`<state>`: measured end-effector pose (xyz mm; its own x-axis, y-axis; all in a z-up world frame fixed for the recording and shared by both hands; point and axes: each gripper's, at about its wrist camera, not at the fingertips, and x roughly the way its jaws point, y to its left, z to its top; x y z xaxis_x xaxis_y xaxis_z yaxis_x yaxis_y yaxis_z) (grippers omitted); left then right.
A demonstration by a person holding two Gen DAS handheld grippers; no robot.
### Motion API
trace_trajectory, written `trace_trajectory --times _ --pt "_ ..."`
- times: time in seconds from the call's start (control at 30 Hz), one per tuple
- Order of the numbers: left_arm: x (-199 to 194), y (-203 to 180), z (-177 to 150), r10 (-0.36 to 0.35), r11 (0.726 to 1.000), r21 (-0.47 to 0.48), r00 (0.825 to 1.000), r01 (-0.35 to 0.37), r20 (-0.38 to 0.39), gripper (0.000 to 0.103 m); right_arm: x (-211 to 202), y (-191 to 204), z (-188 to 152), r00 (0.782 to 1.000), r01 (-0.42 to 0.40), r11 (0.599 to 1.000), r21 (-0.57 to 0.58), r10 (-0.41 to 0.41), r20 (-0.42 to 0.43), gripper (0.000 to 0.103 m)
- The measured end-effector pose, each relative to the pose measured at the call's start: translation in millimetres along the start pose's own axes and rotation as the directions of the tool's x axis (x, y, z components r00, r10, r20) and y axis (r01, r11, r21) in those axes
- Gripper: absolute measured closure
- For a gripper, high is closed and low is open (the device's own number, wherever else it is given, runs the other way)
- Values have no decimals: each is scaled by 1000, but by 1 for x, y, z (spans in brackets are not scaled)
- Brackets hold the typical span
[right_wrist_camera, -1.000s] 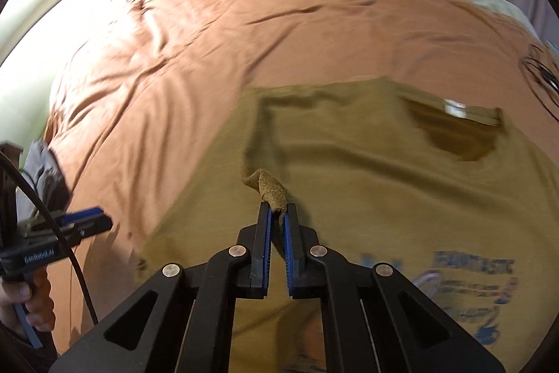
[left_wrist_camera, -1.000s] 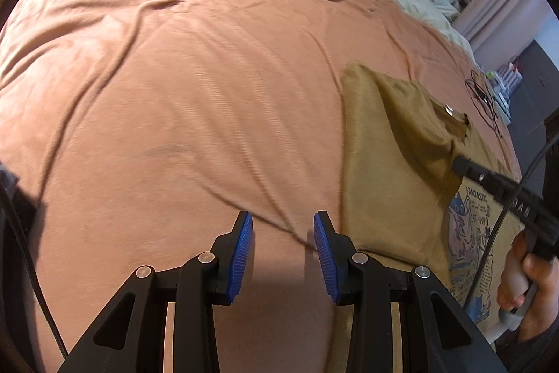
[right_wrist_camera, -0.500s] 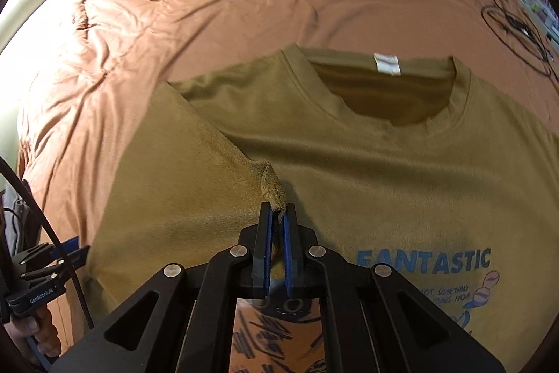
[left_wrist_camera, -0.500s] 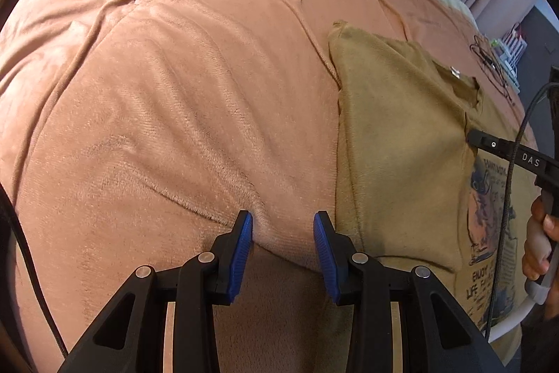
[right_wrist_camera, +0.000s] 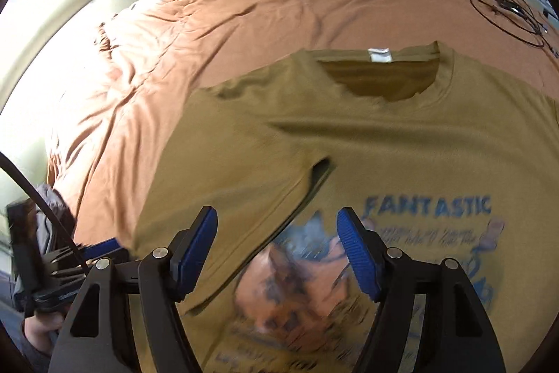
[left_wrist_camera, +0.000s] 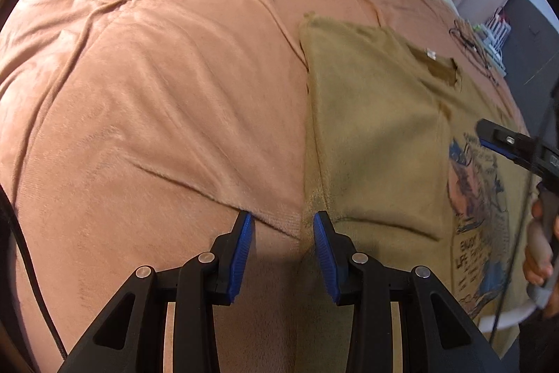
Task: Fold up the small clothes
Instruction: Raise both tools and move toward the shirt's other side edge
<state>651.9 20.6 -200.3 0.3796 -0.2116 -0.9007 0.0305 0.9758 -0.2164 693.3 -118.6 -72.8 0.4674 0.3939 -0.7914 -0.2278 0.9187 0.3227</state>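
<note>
The olive printed T-shirt [right_wrist_camera: 367, 135] lies on the bed's orange blanket [left_wrist_camera: 167, 100], one side folded inward. The right tool [right_wrist_camera: 276, 226] has just been opening, nothing pinched. The left tool [left_wrist_camera: 279, 222] stands spread at the shirt's edge.

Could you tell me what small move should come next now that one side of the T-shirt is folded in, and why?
Probably shift the right tool across to the unfolded side. Its jaws have just been opening, nothing is between them, and the sleeve flap now lies over the olive T-shirt. The left tool stands open at the folded edge.
</note>
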Motion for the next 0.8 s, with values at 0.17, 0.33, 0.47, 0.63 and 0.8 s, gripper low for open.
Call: trace_trajectory --times 0.17,0.33,0.47,0.63,0.8 --pt "1 5 0 23 1000 -7 999 -23 24 64 11 30 -22 997 -28 998 -62 24 -68 61" --pt "-1 19 0 30 998 -63 999 -28 28 65 30 53 -37 989 -38 994 -107 23 -143 73" --pt "-20 23 -7 10 997 -80 999 -6 49 65 37 63 -44 983 -9 992 -126 -14 -185 75" --pt "-46 24 -22 5 995 -96 997 2 72 65 4 51 -46 992 12 995 -102 -25 -125 75" --pt "-79 13 -38 -6 994 -105 993 18 119 64 -40 36 -60 996 44 997 -68 -49 -79 75"
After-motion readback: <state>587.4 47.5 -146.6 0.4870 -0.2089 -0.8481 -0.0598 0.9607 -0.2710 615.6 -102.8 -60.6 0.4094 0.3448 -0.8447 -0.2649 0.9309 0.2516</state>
